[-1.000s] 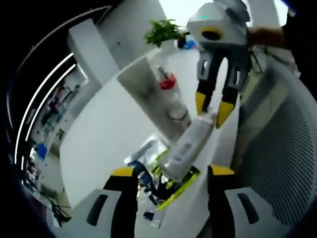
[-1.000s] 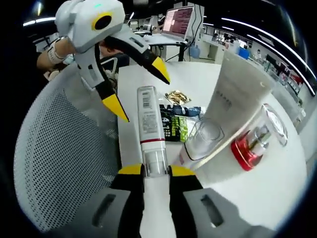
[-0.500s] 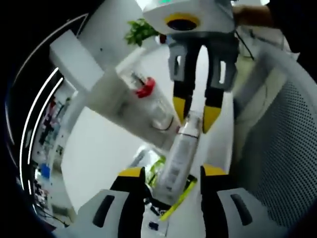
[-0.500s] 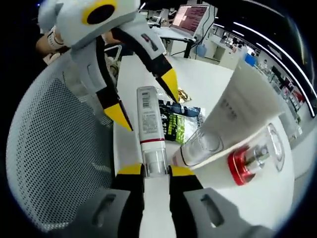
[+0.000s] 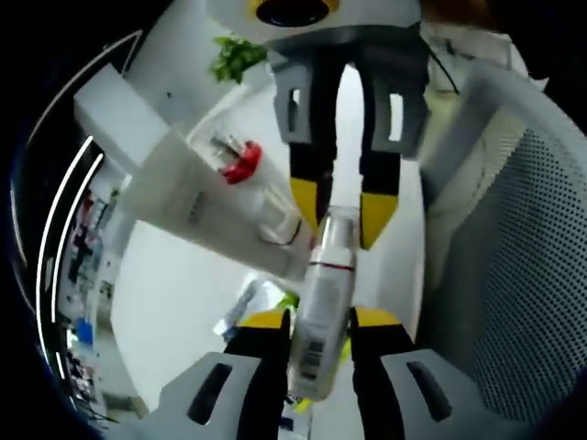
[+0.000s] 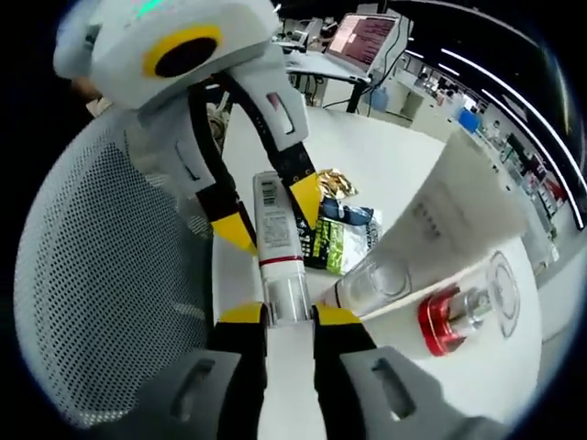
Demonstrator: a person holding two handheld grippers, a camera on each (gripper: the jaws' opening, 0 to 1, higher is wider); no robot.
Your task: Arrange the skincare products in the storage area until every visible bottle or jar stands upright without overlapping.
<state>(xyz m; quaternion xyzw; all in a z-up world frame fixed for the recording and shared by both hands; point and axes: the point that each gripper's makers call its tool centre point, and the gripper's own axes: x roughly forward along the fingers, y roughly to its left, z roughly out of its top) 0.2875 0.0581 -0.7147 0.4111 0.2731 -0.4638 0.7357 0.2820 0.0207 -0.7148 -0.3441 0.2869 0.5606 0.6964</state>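
In the right gripper view, a perforated white mesh basket wall (image 6: 101,302) curves along the left. The left gripper (image 6: 266,215), glossy white with yellow-tipped black jaws, straddles the barcode end of a slim cylindrical bottle (image 6: 273,252) with a red band; since 1.0 s ago it has closed in from well apart to both jaw tips flanking that end, though whether the tips press it cannot be told. The right gripper (image 6: 280,316) is clamped on the bottle's clear cap end. Right of the bottle lie green and gold foil sachets (image 6: 339,234), a matte white squeeze tube (image 6: 440,229) and a clear bottle with a red collar (image 6: 454,316), all on the smooth white table (image 6: 367,147). The left gripper view adds a green plant (image 5: 234,55) beyond the tube (image 5: 197,206), plus the right gripper (image 5: 339,206) seen from the front, gripping the bottle (image 5: 321,307).
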